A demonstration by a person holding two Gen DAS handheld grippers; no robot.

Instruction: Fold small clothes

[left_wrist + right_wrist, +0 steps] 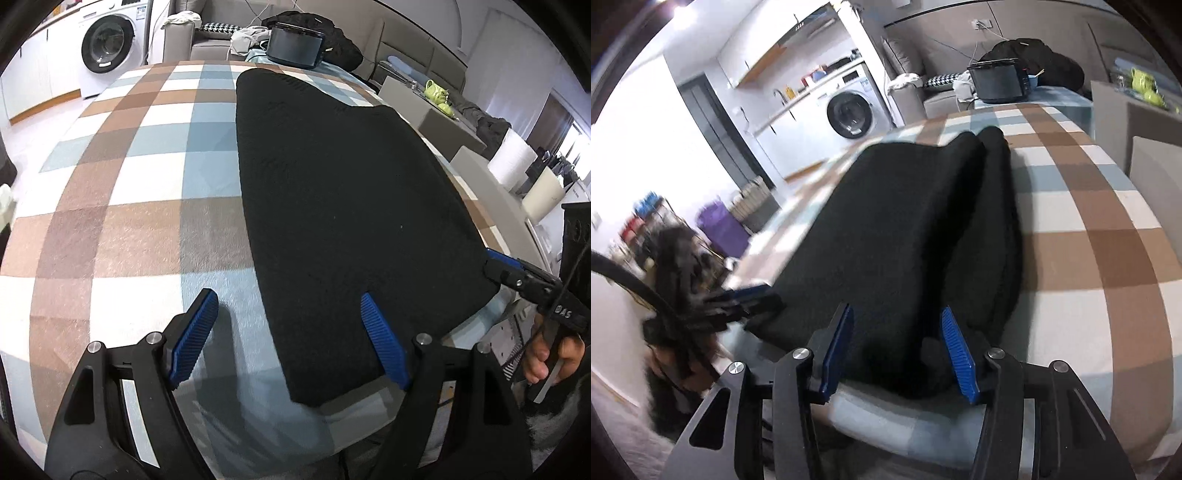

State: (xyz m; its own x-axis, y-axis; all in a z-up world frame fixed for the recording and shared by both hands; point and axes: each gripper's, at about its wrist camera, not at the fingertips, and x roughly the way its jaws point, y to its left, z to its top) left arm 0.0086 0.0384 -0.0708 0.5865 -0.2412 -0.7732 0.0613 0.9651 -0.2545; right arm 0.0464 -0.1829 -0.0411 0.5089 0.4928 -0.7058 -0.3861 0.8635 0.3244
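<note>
**Black garment flat on the checked cloth**

Left gripper (288, 339) hung spread wide over the near-left corner of the black garment (343, 206), pinching nothing. On the checked cloth (129, 206), right gripper (897, 350) straddled the near edge, pads apart, not pressing.

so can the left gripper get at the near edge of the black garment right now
Probably yes. The left gripper is open right at the black garment, one finger already over its near edge, with nothing between them.

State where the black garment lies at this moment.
The black garment lies flat on the checked blanket, right of centre in the left wrist view, its near edge between both grippers.
</note>
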